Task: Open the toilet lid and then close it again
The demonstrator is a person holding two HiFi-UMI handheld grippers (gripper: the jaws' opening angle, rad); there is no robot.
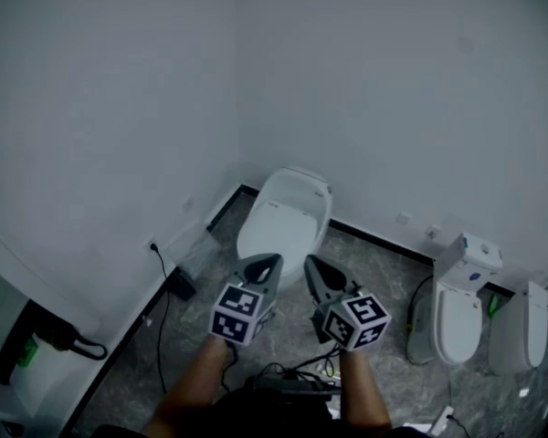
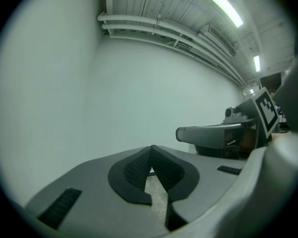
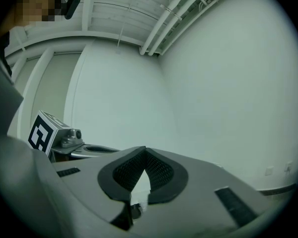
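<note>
A white toilet [image 1: 288, 215] stands against the far wall in the head view, its lid down flat over the bowl. My left gripper [image 1: 272, 261] hovers just in front of the bowl's near edge, shut with nothing between its tips. My right gripper [image 1: 310, 263] hangs beside it, a little to the right, also shut and empty. In the left gripper view the left gripper [image 2: 151, 148] shows closed tips against a bare wall, with the right gripper's side [image 2: 213, 133] in sight. The right gripper view has the right gripper [image 3: 145, 150] closed, and the toilet is hidden behind its jaws.
A second white toilet [image 1: 461, 304] and another white fixture [image 1: 521, 327] stand at the right. Black cables [image 1: 288, 372] lie on the marble floor near my arms. A black box with a cord [image 1: 178, 286] sits by the left wall. A white unit [image 1: 36, 363] is at lower left.
</note>
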